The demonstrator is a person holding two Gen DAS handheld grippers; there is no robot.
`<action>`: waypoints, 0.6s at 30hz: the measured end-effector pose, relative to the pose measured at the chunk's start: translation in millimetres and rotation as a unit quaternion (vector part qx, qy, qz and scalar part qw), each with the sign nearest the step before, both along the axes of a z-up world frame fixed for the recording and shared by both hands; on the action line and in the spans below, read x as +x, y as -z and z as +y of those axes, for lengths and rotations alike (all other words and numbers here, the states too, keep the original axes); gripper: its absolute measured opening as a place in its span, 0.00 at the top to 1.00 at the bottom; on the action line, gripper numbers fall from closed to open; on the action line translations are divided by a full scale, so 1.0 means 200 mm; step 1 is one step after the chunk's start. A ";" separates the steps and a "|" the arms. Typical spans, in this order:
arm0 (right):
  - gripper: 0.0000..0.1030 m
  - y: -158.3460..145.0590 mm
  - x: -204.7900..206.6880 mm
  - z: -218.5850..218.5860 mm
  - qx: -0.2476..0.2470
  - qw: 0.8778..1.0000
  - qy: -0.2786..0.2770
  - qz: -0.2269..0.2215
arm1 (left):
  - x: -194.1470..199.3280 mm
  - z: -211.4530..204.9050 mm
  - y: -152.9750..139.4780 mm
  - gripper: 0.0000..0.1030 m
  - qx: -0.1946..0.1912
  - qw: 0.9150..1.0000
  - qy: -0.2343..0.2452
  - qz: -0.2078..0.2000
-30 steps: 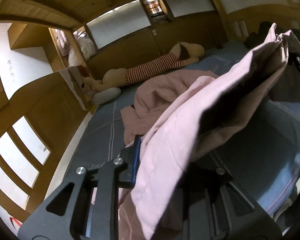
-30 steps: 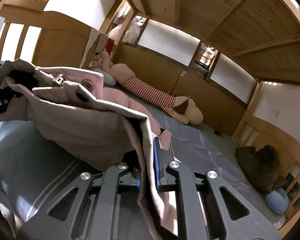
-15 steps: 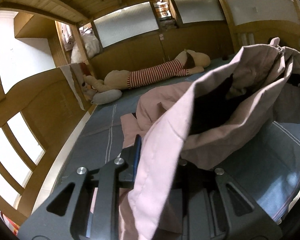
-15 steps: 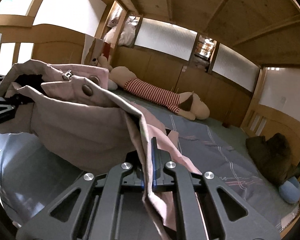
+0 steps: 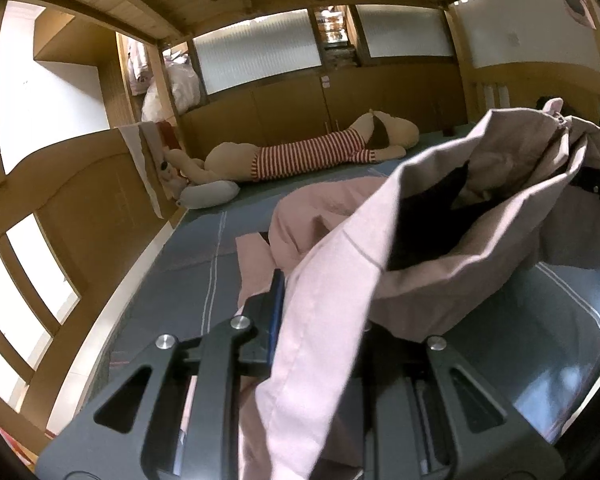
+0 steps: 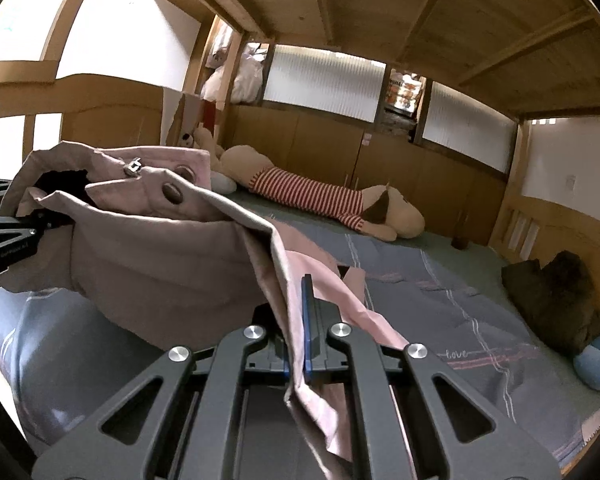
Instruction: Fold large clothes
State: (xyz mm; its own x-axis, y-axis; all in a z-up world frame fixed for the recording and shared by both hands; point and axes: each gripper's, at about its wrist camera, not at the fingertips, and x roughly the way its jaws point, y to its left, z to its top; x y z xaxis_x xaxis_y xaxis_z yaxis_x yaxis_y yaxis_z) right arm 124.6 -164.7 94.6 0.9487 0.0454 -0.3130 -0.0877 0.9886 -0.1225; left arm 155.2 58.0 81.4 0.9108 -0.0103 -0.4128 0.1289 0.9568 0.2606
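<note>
A large pale pink garment [image 5: 440, 216] with snap buttons hangs stretched between my two grippers above the grey-blue bed sheet [image 5: 188, 280]. My left gripper [image 5: 320, 320] is shut on one edge of the cloth, which drapes over and hides its right finger. In the right wrist view the pink garment [image 6: 148, 248] sags in a pouch, and my right gripper [image 6: 298, 320] is shut on its other edge, blue pads pinching the fabric. The garment's far part trails on the bed behind. The left gripper's body [image 6: 8, 236] shows at the left edge of that view.
A long striped plush dog [image 6: 324, 204] lies along the wooden back wall. A dark bundle [image 6: 556, 300] and a blue ball [image 6: 596, 364] sit at the bed's right edge. Wooden rails enclose the bed, and a wooden slatted ceiling hangs low overhead.
Both grippers have tilted level and lifted, still holding the garment. The cloth between them has slackened from a taut band into a sagging open pouch.
</note>
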 end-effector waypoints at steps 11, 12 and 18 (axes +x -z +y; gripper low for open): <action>0.96 -0.12 0.12 -0.04 -0.006 1.000 -0.006 -0.029 | 0.17 -0.01 -0.16 0.85 -0.008 1.000 -0.009 -0.022; 0.96 -0.14 0.14 -0.04 -0.009 0.999 -0.007 -0.033 | 0.20 -0.01 -0.17 0.85 -0.006 1.000 -0.009 -0.026; 0.96 -0.24 0.32 -0.07 -0.029 0.998 -0.014 -0.047 | 0.33 -0.02 -0.27 0.85 0.008 0.999 -0.005 -0.035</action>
State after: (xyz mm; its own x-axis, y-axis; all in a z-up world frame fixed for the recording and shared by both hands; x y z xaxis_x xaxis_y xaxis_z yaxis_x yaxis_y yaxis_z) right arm 187.7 -179.2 143.5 0.9724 0.0564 -0.2262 -0.1004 0.9770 -0.1879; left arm 222.2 53.6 136.3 0.9373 0.0053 -0.3485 0.1003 0.9536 0.2840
